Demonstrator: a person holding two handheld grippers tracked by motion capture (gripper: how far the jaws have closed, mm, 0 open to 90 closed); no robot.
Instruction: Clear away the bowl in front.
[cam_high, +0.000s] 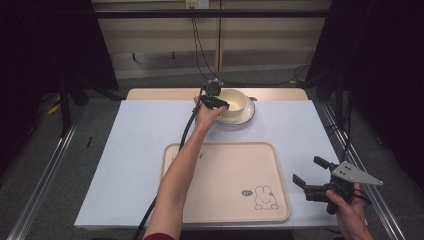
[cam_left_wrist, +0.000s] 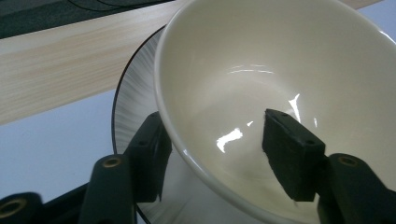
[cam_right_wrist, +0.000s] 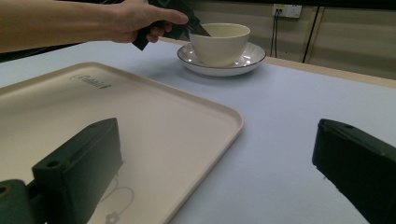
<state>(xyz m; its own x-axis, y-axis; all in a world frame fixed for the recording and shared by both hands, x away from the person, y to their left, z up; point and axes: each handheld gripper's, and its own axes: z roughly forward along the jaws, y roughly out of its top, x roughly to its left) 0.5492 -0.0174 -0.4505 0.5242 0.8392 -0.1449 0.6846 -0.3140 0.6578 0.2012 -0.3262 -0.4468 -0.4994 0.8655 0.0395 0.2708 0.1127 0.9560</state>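
Observation:
A cream bowl (cam_high: 236, 101) (cam_left_wrist: 243, 60) (cam_right_wrist: 219, 42) stands on a dark-rimmed plate (cam_high: 248, 118) (cam_left_wrist: 133, 93) (cam_right_wrist: 252, 58) at the far middle of the table. My left gripper (cam_high: 220, 104) (cam_left_wrist: 215, 119) straddles the bowl's near-left rim, one jaw outside the wall and one inside. A wide gap stays between the pads, so it is open. My right gripper (cam_high: 306, 169) (cam_right_wrist: 217, 135) hovers open and empty at the near right, beside the tray, pointing toward the bowl.
A beige tray (cam_high: 220, 146) (cam_right_wrist: 187, 100) with a rabbit drawing (cam_high: 265, 197) lies at the near middle of the pale mat. A wooden strip (cam_high: 165, 94) (cam_left_wrist: 56, 70) runs behind the plate. Metal rails and dark stands flank the table.

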